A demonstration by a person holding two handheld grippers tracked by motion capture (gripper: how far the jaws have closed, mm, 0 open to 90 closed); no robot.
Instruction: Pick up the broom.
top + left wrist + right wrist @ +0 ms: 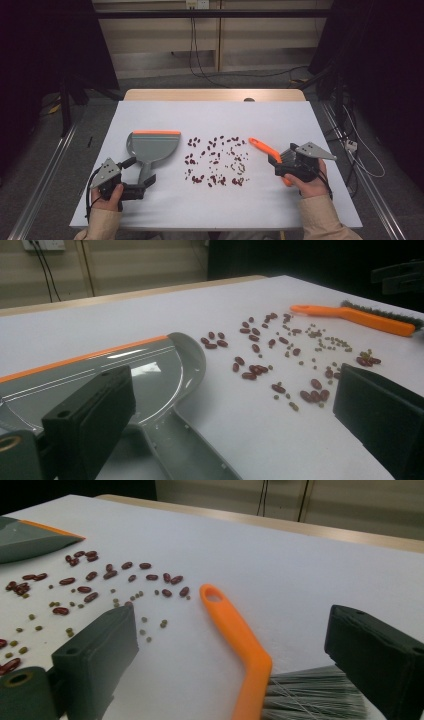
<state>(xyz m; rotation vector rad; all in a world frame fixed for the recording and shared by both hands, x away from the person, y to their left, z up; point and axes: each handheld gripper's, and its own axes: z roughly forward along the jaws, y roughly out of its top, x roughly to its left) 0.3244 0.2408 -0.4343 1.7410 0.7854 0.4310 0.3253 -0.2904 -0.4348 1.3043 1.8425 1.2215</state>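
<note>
A grey dustpan (152, 144) with an orange front lip lies left of centre on the white table, its handle pointing toward me. My left gripper (148, 181) is open at the end of that handle. In the left gripper view the dustpan handle (186, 450) runs between the spread jaws, untouched by either. Red and small green beans (216, 161) are scattered mid-table. An orange hand brush (260, 147) lies to their right. My right gripper (276, 161) is open astride it, with the brush handle (235, 630) and grey bristles (315, 695) between the jaws.
The white sheet (215, 115) covers the table, bare across its far half. A strip of wooden table edge (215, 94) shows at the back. Cables trail on the floor behind and to the right. A person's hands hold both grippers near the front edge.
</note>
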